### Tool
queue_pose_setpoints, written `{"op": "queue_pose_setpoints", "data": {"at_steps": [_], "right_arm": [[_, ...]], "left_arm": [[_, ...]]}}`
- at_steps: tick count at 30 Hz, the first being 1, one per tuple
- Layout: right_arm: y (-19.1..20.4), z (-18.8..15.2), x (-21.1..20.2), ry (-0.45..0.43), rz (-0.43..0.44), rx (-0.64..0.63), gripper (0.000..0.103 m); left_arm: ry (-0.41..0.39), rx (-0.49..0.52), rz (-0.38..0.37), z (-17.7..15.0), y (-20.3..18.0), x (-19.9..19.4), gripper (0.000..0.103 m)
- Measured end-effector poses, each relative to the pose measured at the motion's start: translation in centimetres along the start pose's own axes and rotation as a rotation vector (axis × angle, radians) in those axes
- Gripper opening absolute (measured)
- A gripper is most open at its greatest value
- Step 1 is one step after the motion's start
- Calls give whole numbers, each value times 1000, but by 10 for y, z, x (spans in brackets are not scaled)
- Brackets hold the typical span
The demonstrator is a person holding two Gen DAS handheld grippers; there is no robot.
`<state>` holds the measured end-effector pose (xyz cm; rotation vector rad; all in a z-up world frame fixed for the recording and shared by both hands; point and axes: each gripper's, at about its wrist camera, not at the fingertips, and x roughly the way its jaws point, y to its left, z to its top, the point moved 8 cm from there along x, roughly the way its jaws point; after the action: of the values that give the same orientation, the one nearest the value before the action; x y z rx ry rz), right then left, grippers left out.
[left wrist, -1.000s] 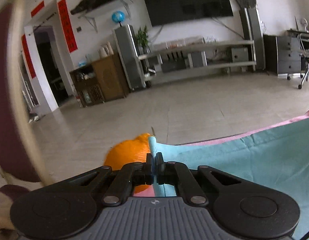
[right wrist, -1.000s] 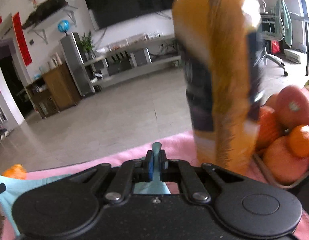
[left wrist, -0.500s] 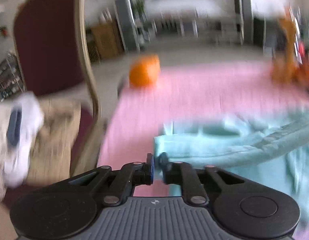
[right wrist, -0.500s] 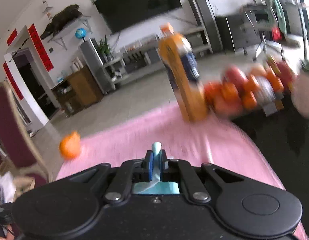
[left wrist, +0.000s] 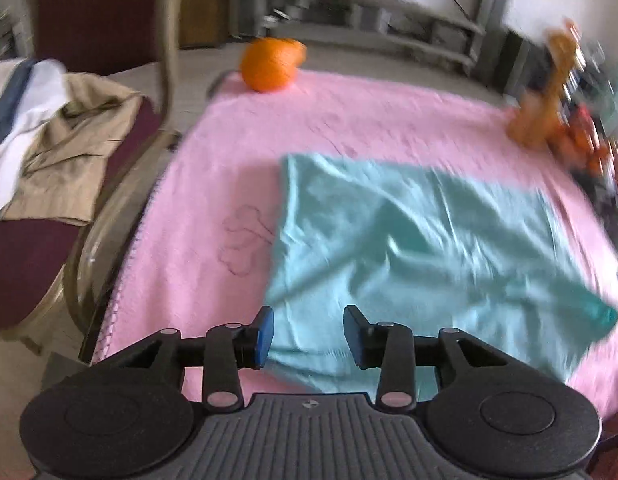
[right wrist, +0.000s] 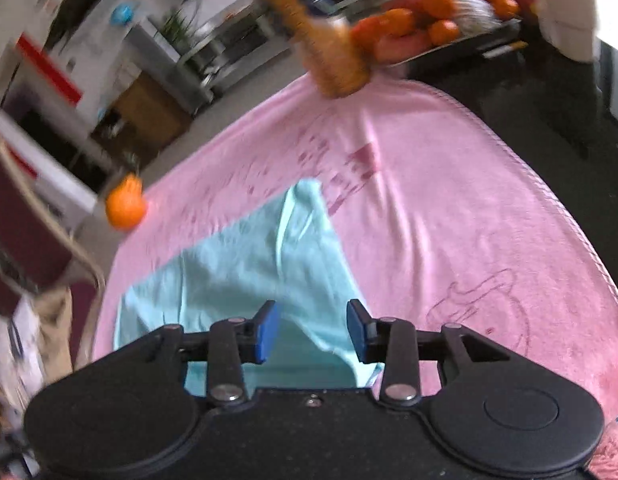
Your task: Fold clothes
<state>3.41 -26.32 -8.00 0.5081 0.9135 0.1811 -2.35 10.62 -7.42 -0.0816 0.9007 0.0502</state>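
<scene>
- A chair (left wrist: 89,20) with a dark red back is standing at the far left, and a heap of beige and white clothes (left wrist: 57,136) is lying on its seat.
- A pink blanket (left wrist: 213,168) is covering the table; a faint bone outline is showing on it beside the garment, and the darker red marks seen from the right wrist are too smeared to read.
- An orange (left wrist: 269,64) is sitting at the blanket's far left corner.
- The teal garment (left wrist: 421,240) is lying flat on the blanket, wrinkled — near the front edge.
- The left gripper (left wrist: 308,334) is hovering over the garment's near left part, jaws apart, gripping nothing.
- The right gripper (right wrist: 312,332) is hovering over its near right edge, jaws likewise apart.
- An orange bottle (right wrist: 321,36) is standing at the far right — its label is blurring past reading — with a tray of fruit (right wrist: 429,28) just beside it.
</scene>
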Motion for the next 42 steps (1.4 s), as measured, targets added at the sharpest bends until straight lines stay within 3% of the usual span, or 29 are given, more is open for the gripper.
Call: {"op": "queue_pose_setpoints", "data": {"at_steps": [5,7,14,18,26,33,38,42], "right_arm": [[0,-9,6,36,-17,-12,40],[-3,-12,7,49,-23,-3,40],[1,-15,11,59,-17,8,42],[2,-17,11,66,-16,7,43],[2,-17,10,66,-21,3,43],[-4,-17,9,70,-33,11,44],[-5,-18,10,75,-38,10,44],[-2,-19,11,79,-36,-8,45]], "left_arm": [[50,51,56,-15,9,11,33],[63,38,59,-18,16,13,25],[135,-100,-18,-16,28,27,28],[177,-55,32,-19,23,34,30],[61,-61,62,1,21,22,29],[101,28,44,-12,10,21,32],[155,46,99,-18,14,34,31],[142,51,123,-16,14,34,32]]}}
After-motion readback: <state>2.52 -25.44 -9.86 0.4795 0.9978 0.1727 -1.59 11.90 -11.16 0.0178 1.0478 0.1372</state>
